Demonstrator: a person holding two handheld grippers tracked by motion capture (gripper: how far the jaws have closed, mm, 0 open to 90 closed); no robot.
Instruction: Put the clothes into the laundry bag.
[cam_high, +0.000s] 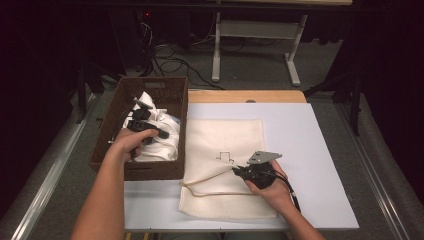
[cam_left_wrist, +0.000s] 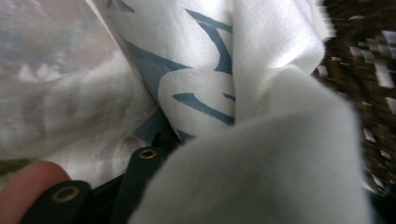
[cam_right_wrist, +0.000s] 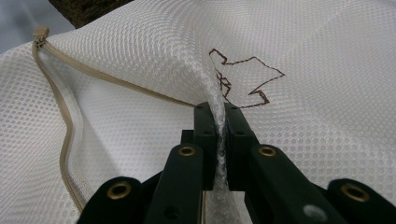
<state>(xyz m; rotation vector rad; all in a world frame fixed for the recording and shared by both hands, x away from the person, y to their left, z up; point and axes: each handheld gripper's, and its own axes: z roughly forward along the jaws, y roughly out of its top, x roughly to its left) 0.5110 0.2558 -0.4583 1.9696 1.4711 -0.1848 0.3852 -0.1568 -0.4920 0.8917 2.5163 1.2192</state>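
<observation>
High view: right gripper (cam_high: 239, 171) is pinching the mesh bag (cam_high: 225, 145) open, left gripper (cam_high: 142, 127), at 9 o'clock, is closing on clothes (cam_high: 160, 132) in the basket (cam_high: 107, 137); nothing's bagged yet.

A white tabletop (cam_high: 320, 150) with a wooden strip (cam_high: 245, 96) along its far edge stands on grey carpet (cam_high: 250, 70). Beyond it, the white legs of a second table (cam_high: 295, 60) rise from the floor, with black cables (cam_high: 170, 62) trailing beside them. The room behind is dark, and metal rails (cam_high: 55, 175) run along the floor at the left.
</observation>
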